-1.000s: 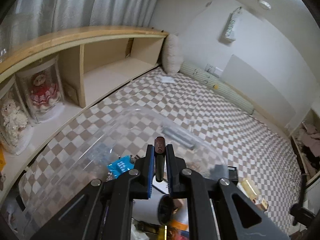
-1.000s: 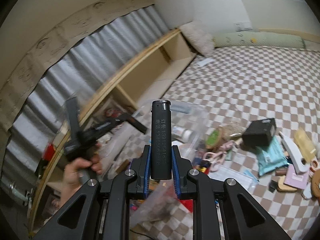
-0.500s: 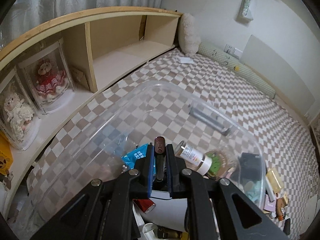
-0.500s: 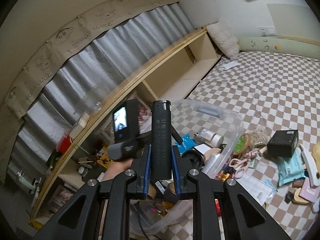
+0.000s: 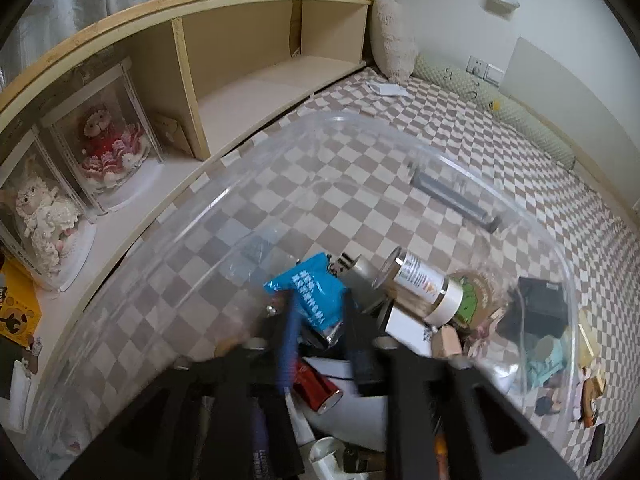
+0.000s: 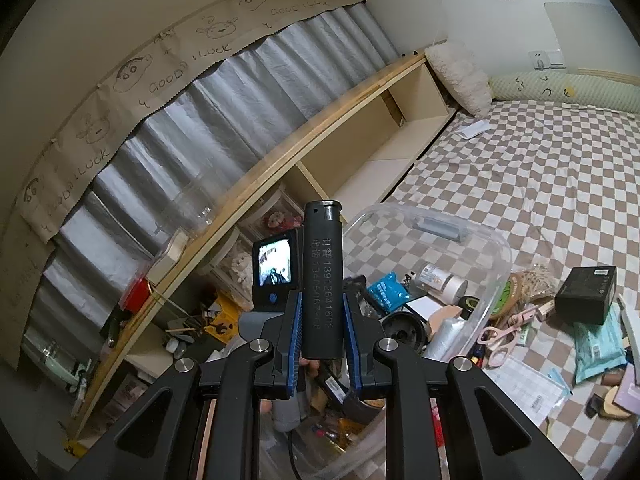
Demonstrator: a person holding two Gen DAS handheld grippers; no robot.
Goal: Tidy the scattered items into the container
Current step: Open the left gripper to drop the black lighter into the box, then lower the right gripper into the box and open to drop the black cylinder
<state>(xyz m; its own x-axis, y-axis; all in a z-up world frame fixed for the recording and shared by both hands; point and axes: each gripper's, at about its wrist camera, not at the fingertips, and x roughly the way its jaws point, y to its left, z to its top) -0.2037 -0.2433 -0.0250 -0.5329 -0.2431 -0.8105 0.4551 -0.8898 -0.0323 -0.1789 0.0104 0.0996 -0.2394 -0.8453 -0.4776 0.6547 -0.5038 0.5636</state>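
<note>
A clear plastic container point(image 5: 460, 160) lies on the checked bedspread and holds a blue packet point(image 5: 316, 296), a white-capped bottle point(image 5: 420, 284) and a red can point(image 5: 316, 388). My left gripper point(image 5: 324, 340) hangs low inside it, blurred, and its jaws are opening with nothing pressed between them. My right gripper point(image 6: 322, 320) is shut on an upright black lighter point(image 6: 322, 272) with white printing. It hovers over the container's point(image 6: 500, 248) near left end. The screen on the back of the left tool point(image 6: 272, 268) shows just behind the lighter.
A black box point(image 6: 586, 294), pink scissors point(image 6: 500, 340), a teal packet point(image 6: 598, 344) and several small items lie on the bedspread to the container's right. A low wooden shelf point(image 5: 240, 76) with doll cases point(image 5: 108, 148) runs along the left.
My left gripper has sunk into the container and its jaws have parted; the small brown-capped stick it held is no longer between them. The right gripper has drifted closer over the container, still holding the lighter.
</note>
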